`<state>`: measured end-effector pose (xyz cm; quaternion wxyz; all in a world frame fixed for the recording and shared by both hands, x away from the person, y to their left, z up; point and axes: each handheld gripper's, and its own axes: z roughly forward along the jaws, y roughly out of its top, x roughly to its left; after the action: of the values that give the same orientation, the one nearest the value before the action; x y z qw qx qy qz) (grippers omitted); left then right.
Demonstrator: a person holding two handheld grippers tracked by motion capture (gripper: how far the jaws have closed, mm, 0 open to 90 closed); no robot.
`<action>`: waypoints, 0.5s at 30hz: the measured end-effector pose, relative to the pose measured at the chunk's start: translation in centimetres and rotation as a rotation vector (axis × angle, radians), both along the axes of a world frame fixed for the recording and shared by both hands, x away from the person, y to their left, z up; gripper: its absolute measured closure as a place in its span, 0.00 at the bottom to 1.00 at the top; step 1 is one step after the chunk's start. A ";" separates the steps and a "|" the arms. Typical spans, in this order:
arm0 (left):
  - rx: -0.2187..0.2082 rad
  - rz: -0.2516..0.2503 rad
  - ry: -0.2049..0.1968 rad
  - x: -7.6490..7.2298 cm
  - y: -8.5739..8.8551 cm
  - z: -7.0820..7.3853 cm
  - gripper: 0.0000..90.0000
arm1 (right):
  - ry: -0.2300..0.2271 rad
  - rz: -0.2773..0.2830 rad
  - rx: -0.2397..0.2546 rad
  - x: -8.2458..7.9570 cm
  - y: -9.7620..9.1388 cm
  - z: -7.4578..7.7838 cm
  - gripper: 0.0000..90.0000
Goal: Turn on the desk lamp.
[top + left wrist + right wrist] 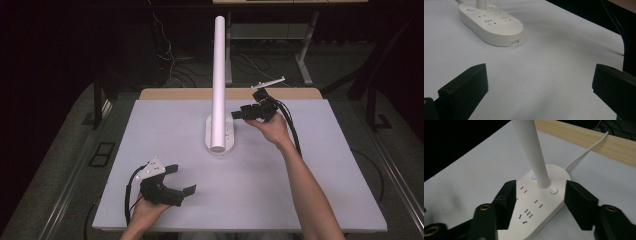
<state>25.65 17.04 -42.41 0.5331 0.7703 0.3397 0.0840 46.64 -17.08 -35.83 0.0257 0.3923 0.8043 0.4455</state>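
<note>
We see a white power strip base (220,134) with a tall white column (219,75) rising from it, standing at the middle of the white table (300,200). Its white cord (584,152) runs off toward the wooden table edge (599,142). Our right gripper (239,114) is just beside the base on its right side. In the right gripper view its black jaws straddle the socket face, one on each flank, near a round white button (553,190). We cannot quite tell whether the pads touch the sides; they look part closed and not yet clamped. Our left gripper (182,180) rests well apart at the near left of the table, released, its jaws spread wide over bare surface.
</note>
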 end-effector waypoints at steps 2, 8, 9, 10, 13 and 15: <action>0.000 0.000 0.000 0.0 0.0 0.0 0.00 | 0.005 0.004 0.000 0.2 0.1 -0.4 0.54; 0.003 -0.001 -0.001 0.0 0.0 0.0 0.00 | 0.010 -0.005 0.017 0.8 0.5 -1.3 0.70; 0.002 0.000 -0.002 0.0 0.0 0.0 0.00 | 0.009 -0.008 0.018 0.8 0.6 -1.4 0.73; 0.002 0.000 -0.002 0.0 0.0 0.0 0.00 | 0.015 -0.012 0.022 0.9 0.7 -1.6 0.76; 0.003 -0.003 -0.005 0.0 -0.1 0.0 0.00 | 0.021 -0.020 0.026 1.0 0.9 -1.8 0.81; 0.001 -0.004 -0.005 0.0 -0.1 0.0 0.00 | 0.019 -0.026 0.026 1.3 1.1 -2.3 0.89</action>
<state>25.64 16.99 -42.45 0.5337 0.7710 0.3368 0.0851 47.91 -16.03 -38.13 0.0189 0.4071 0.7936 0.4518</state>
